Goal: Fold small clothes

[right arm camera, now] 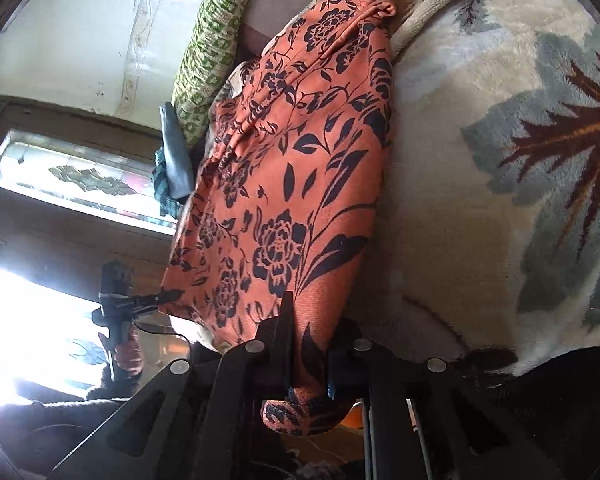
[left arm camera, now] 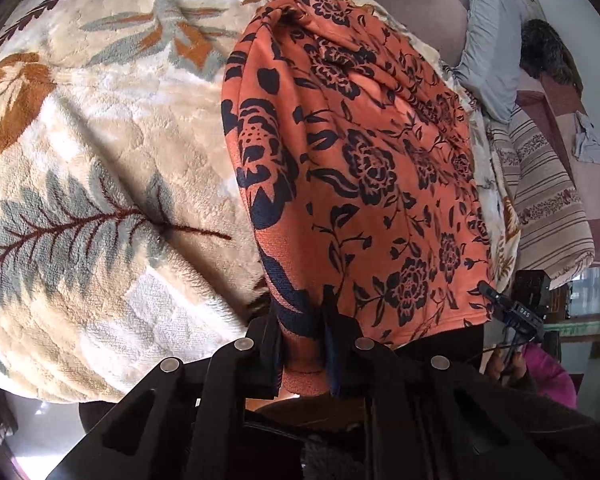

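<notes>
Through the left wrist view: left gripper [left arm camera: 302, 344] at bottom centre, jaws clamped on the near edge of an orange floral garment [left arm camera: 364, 152] spread up the frame over a leaf-patterned fleece blanket [left arm camera: 100, 152]; right gripper [left arm camera: 490, 292] pinching its lower-right corner

Through the right wrist view: right gripper [right arm camera: 310, 354] clamped on the garment [right arm camera: 288, 168] hem; left gripper [right arm camera: 168, 295] gripping its lower-left corner; green patterned pillow [right arm camera: 210, 52] upper left

Orange floral garment [left arm camera: 364, 168] far end cut off by top edge, left wrist view. Near hem hidden inside left tongs [left arm camera: 302, 344] and right tongs [right arm camera: 310, 356]. Blanket [left arm camera: 100, 140] underneath mostly covered.
</notes>
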Demonstrator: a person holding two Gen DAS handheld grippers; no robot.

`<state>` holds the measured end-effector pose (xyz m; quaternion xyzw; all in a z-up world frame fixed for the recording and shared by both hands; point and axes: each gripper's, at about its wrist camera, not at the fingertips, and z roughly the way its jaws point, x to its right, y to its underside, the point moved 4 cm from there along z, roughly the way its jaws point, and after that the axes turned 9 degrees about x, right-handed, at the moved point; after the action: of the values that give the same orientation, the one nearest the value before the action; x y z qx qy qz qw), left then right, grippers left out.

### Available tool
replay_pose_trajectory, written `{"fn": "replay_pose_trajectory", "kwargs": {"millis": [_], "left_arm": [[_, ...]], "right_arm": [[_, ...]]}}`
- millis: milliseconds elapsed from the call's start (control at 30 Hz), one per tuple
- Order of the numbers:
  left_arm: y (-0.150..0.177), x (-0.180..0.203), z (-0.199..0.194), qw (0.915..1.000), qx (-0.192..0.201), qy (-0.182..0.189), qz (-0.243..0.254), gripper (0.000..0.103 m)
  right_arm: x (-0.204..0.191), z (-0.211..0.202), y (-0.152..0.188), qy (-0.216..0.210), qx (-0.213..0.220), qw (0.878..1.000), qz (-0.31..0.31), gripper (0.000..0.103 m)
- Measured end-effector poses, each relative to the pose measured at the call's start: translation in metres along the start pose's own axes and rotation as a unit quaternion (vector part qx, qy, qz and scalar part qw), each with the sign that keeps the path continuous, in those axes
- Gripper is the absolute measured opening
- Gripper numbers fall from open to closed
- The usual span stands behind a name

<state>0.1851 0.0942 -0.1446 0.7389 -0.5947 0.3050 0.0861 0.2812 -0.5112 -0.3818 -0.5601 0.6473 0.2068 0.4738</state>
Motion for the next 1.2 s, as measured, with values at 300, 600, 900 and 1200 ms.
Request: {"fn": "replay_pose_trajectory", "kwargs": {"millis": [300,600,900,1200], "left_arm": [[-0.049,0.041,-0.040,0.9898,0.088,0.112,-0.002,0.014],[-0.139,0.041,0.006,0.9830,0.113,0.134,-0.054,0.014],[-0.253,0.035,0.093,0.9865,0.107,0.075,-0.099,0.014],[-0.338,0.012,0.147,0.9729,0.098,0.017,-0.209,0.018]], "right_arm": [[-0.018,-0.018,-0.042,-0.110,0.063,0.990,0.069,0.011],[-0.022,-0.003,-0.146,-0.154,0.133,0.974,0.099,0.013],[-0.005,0.048,-0.253,-0.120,0.162,0.973,0.111,0.015],[0.041,0.099,-0.320,-0.072,0.200,0.955,0.205,0.026]]}}
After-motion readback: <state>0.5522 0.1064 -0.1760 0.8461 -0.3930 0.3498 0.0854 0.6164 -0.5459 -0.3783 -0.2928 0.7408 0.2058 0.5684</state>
